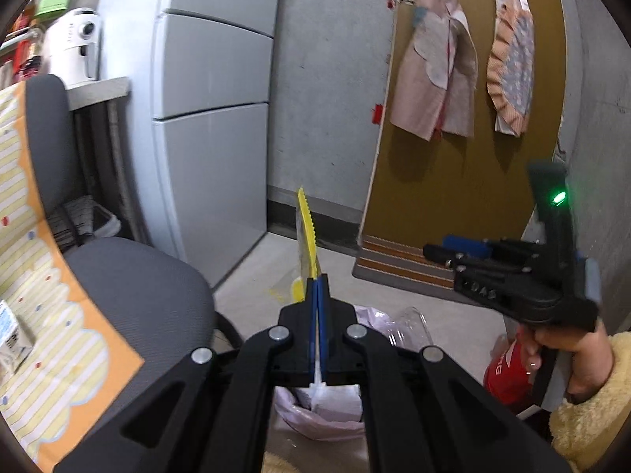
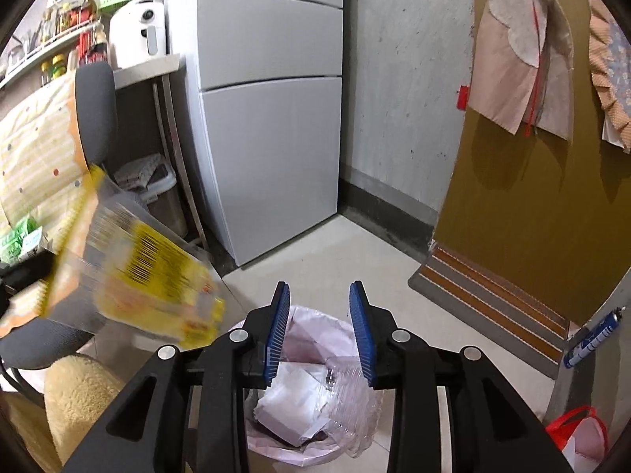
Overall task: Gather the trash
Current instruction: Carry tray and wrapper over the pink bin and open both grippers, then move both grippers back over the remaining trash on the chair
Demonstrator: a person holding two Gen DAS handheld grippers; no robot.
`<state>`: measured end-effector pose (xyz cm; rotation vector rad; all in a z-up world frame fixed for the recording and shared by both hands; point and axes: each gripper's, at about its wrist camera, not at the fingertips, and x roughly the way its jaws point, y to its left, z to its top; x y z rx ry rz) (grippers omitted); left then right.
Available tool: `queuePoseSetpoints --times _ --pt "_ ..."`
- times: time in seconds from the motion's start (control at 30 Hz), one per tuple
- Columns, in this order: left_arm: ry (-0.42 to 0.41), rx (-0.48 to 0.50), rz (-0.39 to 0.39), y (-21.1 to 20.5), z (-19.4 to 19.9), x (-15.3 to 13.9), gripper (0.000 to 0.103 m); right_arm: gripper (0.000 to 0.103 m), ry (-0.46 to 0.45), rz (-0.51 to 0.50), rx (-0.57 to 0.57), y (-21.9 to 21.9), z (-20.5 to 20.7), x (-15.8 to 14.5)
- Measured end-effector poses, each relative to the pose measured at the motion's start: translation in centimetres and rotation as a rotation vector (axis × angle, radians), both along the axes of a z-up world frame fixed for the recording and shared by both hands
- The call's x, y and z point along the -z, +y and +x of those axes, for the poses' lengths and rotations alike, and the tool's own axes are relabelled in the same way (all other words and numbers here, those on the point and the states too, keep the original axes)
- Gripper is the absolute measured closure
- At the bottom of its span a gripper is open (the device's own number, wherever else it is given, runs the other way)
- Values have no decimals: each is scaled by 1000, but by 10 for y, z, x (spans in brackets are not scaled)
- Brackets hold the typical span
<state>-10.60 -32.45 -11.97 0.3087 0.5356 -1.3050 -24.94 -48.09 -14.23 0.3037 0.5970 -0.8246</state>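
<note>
My left gripper (image 1: pixel 318 280) is shut on a clear wrapper with a yellow serrated edge (image 1: pixel 307 232), which sticks up past the fingertips. Beneath it stands a trash bin lined with a pink bag (image 1: pixel 315 421). In the right wrist view the same wrapper (image 2: pixel 150 276) is a yellow blur at the left, beside the bin. My right gripper (image 2: pixel 319 285) is open over the bin's pink bag (image 2: pixel 311 325), with nothing between its blue pads (image 2: pixel 278 331). White paper (image 2: pixel 292 398) and crumpled clear plastic (image 2: pixel 351 402) lie inside. A hand in a fluffy sleeve holds the right gripper (image 1: pixel 437 253).
A grey office chair (image 1: pixel 130 287) stands left of the bin, beside a table with a striped yellow cloth (image 1: pixel 35 276). A grey fridge (image 2: pixel 272 138) fills the corner. A brown door (image 2: pixel 524 205) with a doormat (image 2: pixel 493 295) is on the right. A red bag (image 2: pixel 579 429) sits on the floor.
</note>
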Motion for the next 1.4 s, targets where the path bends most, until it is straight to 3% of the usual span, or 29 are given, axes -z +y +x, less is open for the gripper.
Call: queuePoseSetpoints --times 0.2,0.5,0.6,0.63,0.77,1.0,1.4 --pt "17 31 32 -37 -7 31 103 65 -63 -52 25 -5 -19 -12" --pt "48 49 183 -78 -13 90 102 61 -69 -30 49 -16 -27 -8" --pt "58 35 215 -80 -11 100 69 58 -67 -19 40 -14 -24 -5" --pt "63 29 210 -77 -10 99 60 57 -68 -19 39 -13 -24 -5" --pt "64 -16 202 -60 3 89 60 57 -81 -34 27 -7 -19 -14" --pt "44 -204 167 -4 39 56 60 57 -114 -44 -49 19 1 -33" --pt "53 -572 30 144 99 -3 60 56 -119 -10 -381 97 98 -52"
